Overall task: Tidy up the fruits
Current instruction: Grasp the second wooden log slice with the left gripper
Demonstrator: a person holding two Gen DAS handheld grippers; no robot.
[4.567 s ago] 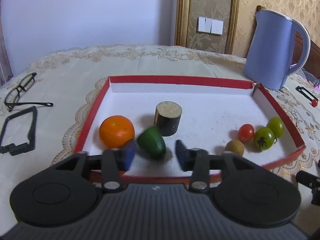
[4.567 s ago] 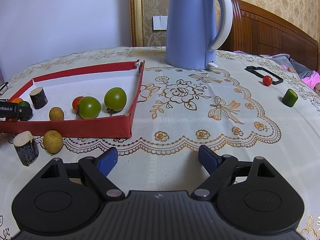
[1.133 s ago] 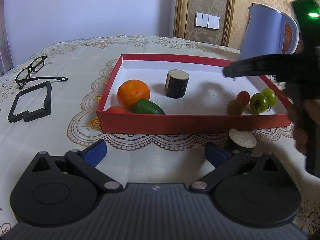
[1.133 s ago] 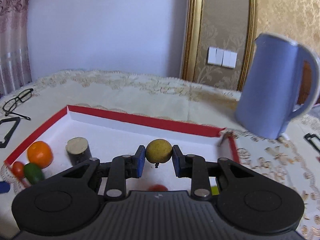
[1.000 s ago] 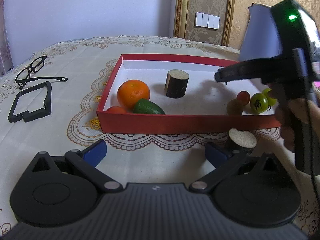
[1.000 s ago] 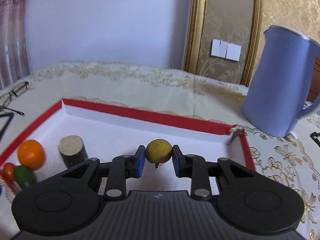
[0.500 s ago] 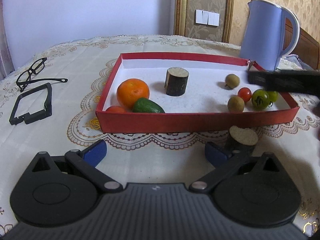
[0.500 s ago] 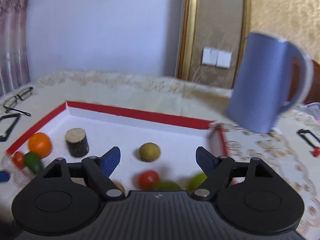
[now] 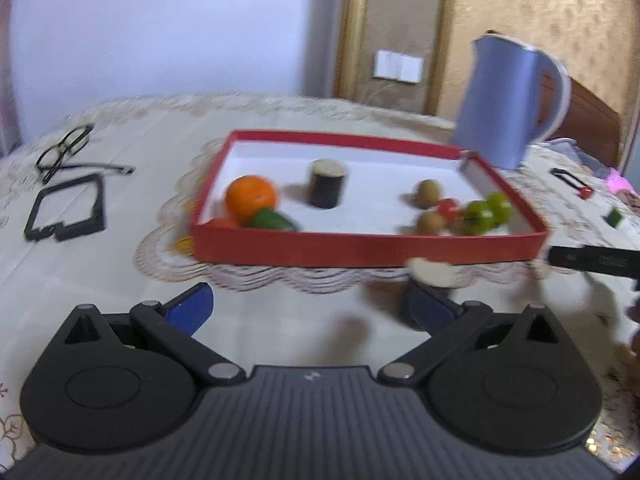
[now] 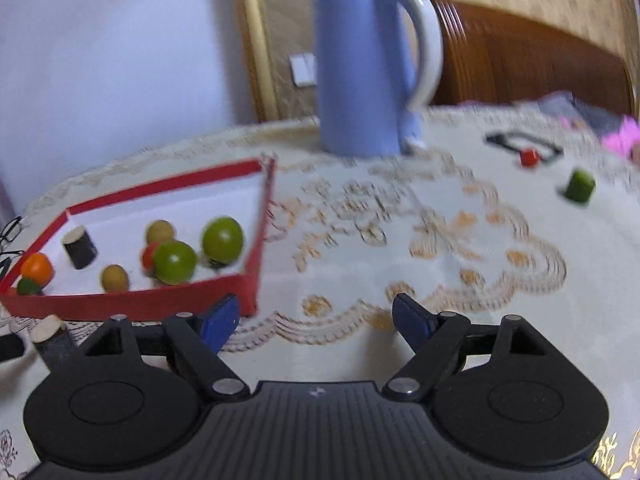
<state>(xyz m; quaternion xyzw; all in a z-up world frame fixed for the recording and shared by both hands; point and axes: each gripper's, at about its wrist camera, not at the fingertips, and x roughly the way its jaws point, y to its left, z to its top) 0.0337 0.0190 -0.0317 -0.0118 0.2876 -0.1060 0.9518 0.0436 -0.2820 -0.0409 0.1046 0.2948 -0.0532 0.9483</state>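
Most fruit already lies inside the red tray (image 10: 248, 280); a small red fruit (image 10: 530, 157) and a green piece (image 10: 580, 186) sit well right of it. Both the left tool (image 9: 308, 308) and the right tool (image 10: 316, 318) are spread wide, holding nothing.

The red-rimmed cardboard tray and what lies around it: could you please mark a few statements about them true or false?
1. The orange citrus fruit lies inside the red-rimmed cardboard tray. True.
2. The right gripper holds a yellow-brown fruit. False: it is open and empty.
3. The blue electric kettle stands inside the tray. False: it stands on the tablecloth beyond it.
4. A small green cylinder sits outside the tray. True.
5. The left gripper is open. True.
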